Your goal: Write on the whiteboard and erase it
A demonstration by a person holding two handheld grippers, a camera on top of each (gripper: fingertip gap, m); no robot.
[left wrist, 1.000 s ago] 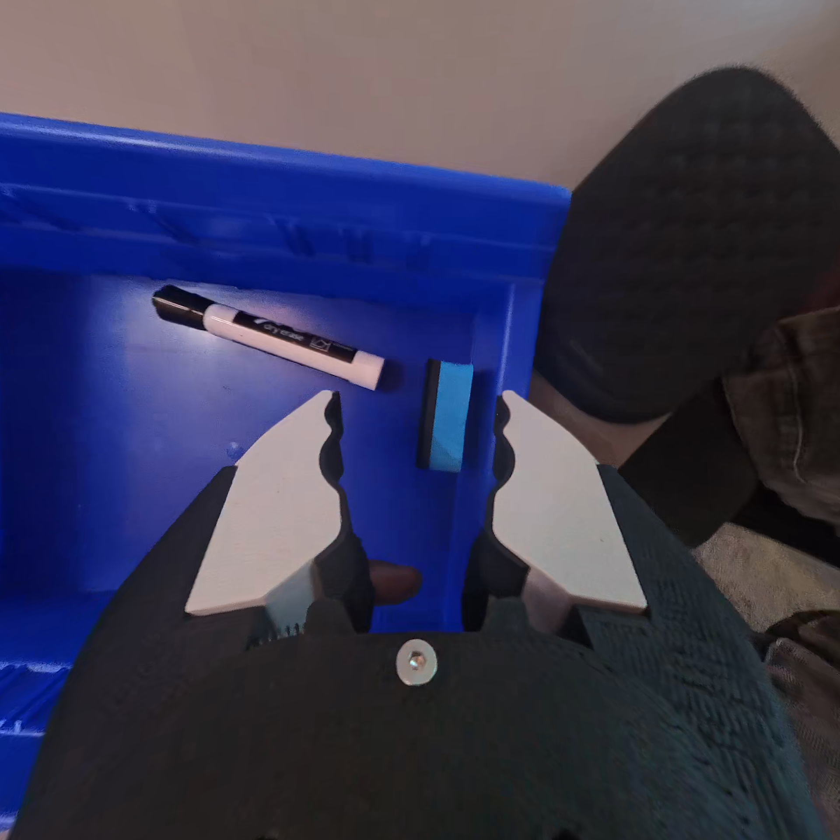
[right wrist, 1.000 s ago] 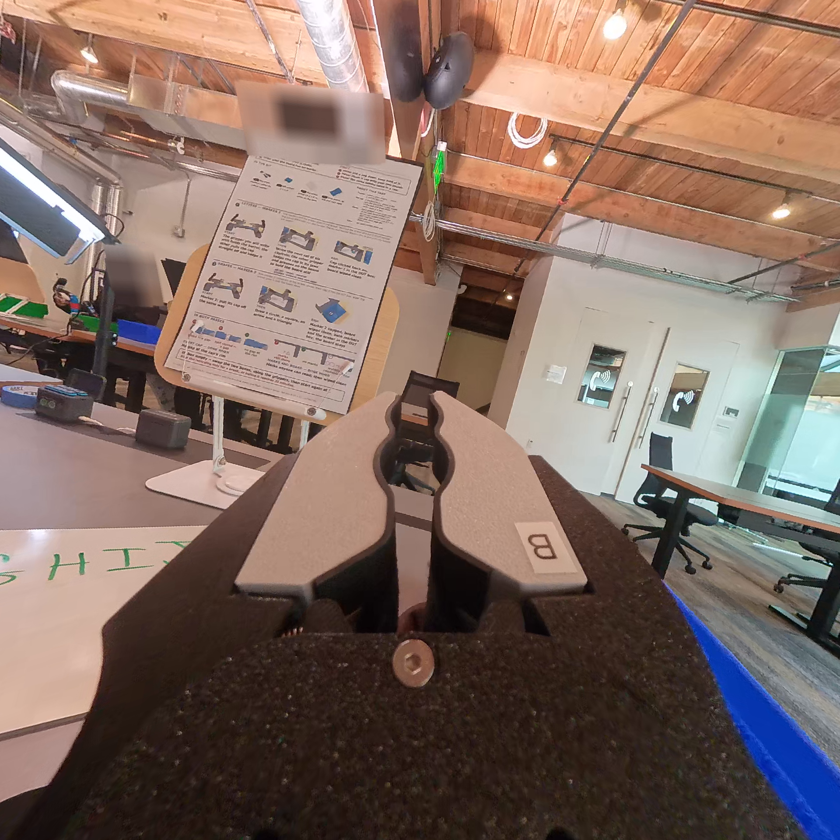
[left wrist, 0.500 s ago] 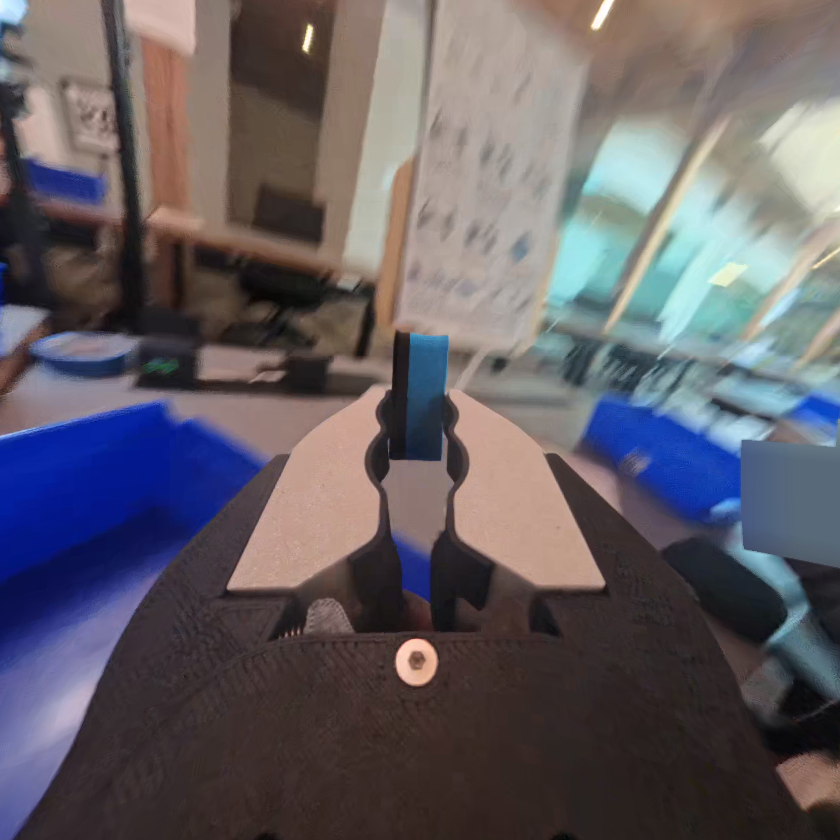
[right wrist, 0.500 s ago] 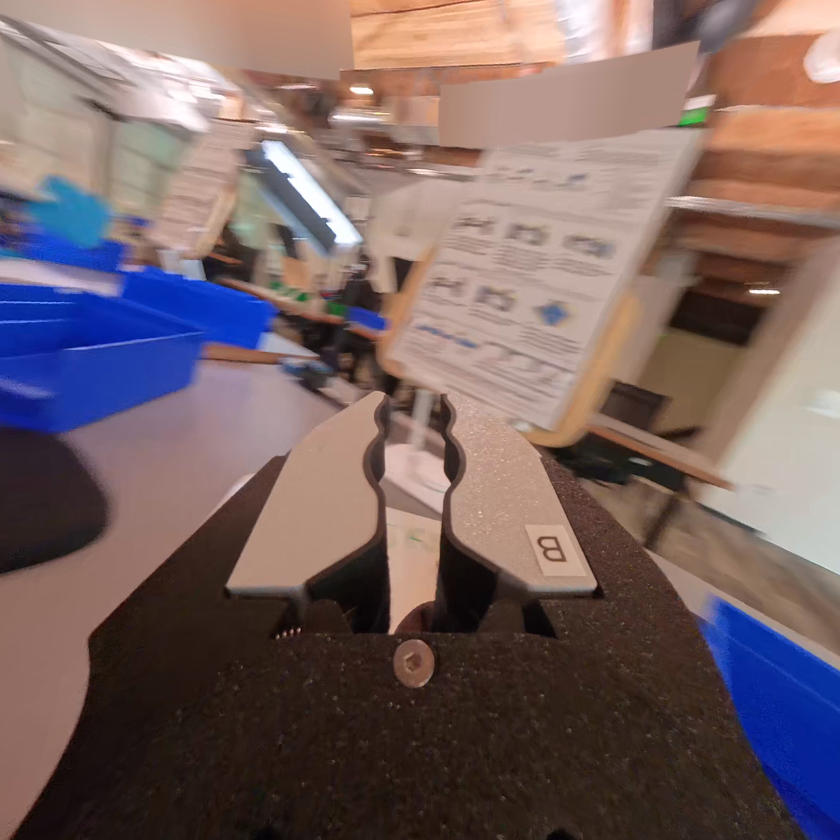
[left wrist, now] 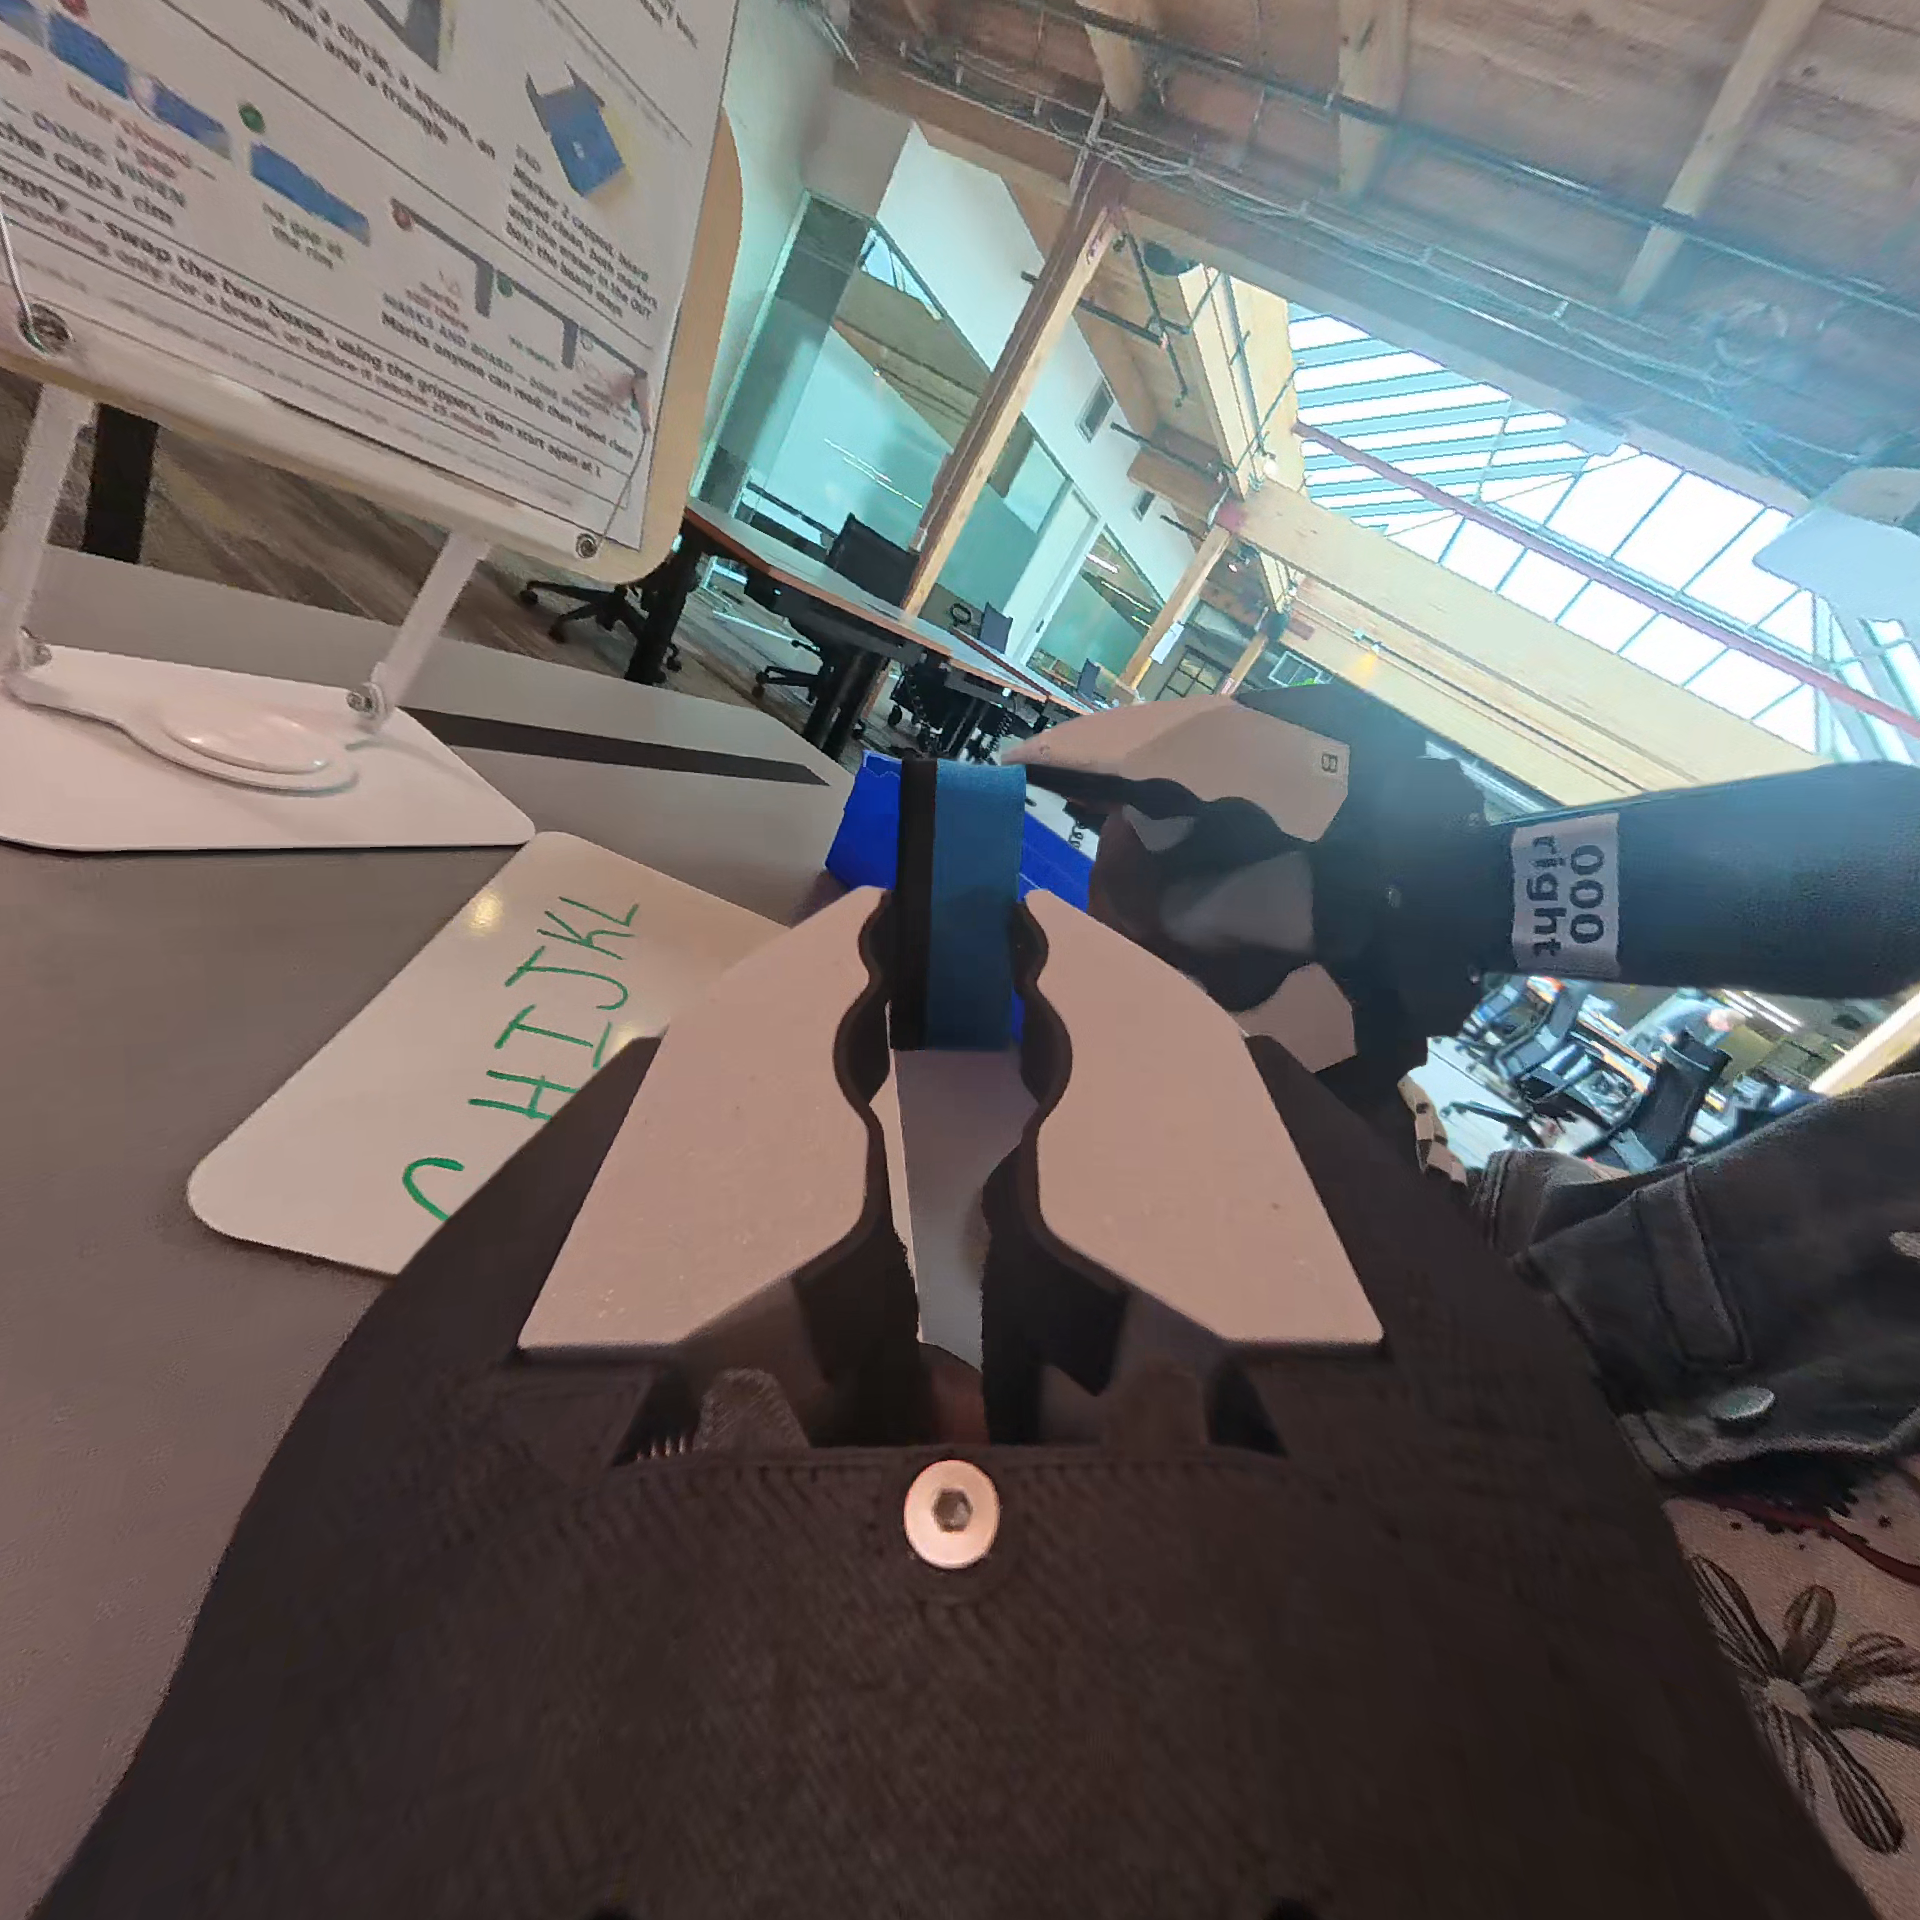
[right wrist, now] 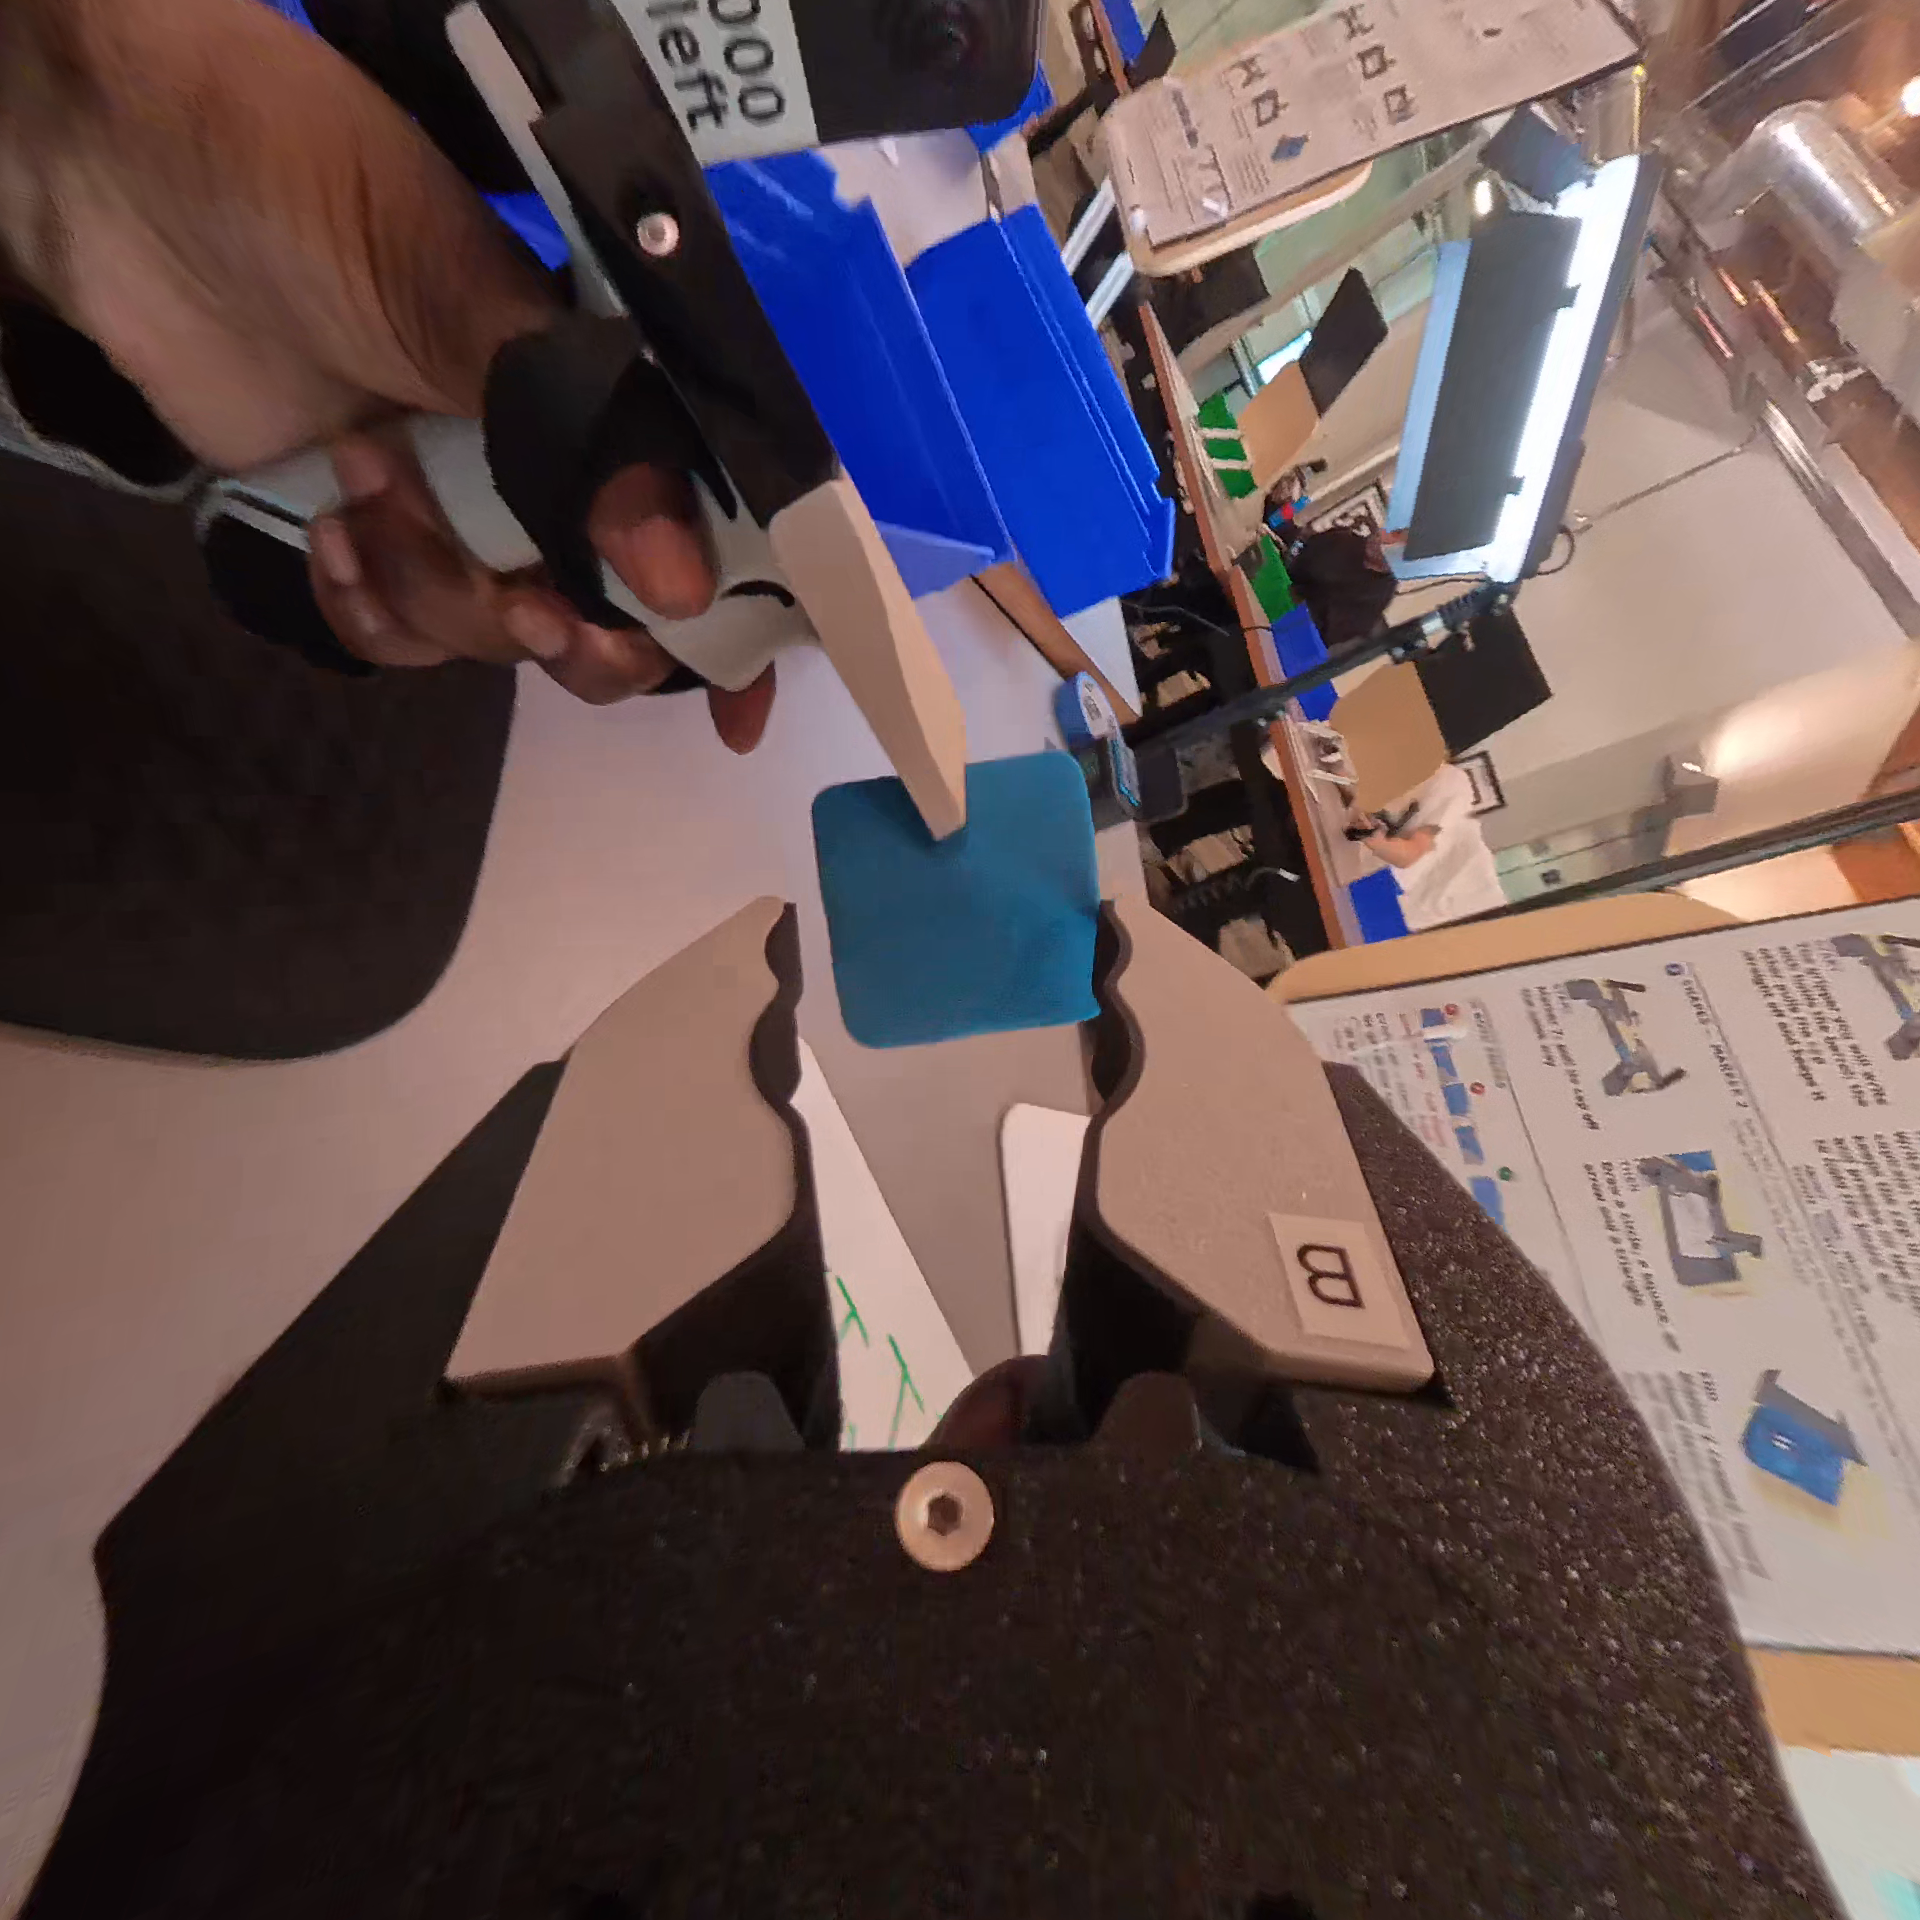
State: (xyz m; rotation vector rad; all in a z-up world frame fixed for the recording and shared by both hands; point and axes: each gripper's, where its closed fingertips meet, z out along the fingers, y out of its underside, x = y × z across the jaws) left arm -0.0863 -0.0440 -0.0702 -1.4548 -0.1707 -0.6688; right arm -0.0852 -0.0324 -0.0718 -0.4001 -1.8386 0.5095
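An instruction sheet (left wrist: 343, 208) is mounted on a tilted wooden board, which is carried by a white stand (left wrist: 239, 748) set on the grey table (left wrist: 125, 1039). Blue bins (right wrist: 966, 384) are seen stacked at the far side of the table in the right wrist view. A blue bin corner (left wrist: 862, 821) is also seen in the left wrist view. Desks and office chairs (left wrist: 873, 571) are noted beyond, beneath wooden ceiling beams (left wrist: 1455, 613).

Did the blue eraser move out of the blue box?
Yes. The eraser left the box floor; the left gripper holds it above the whiteboard.
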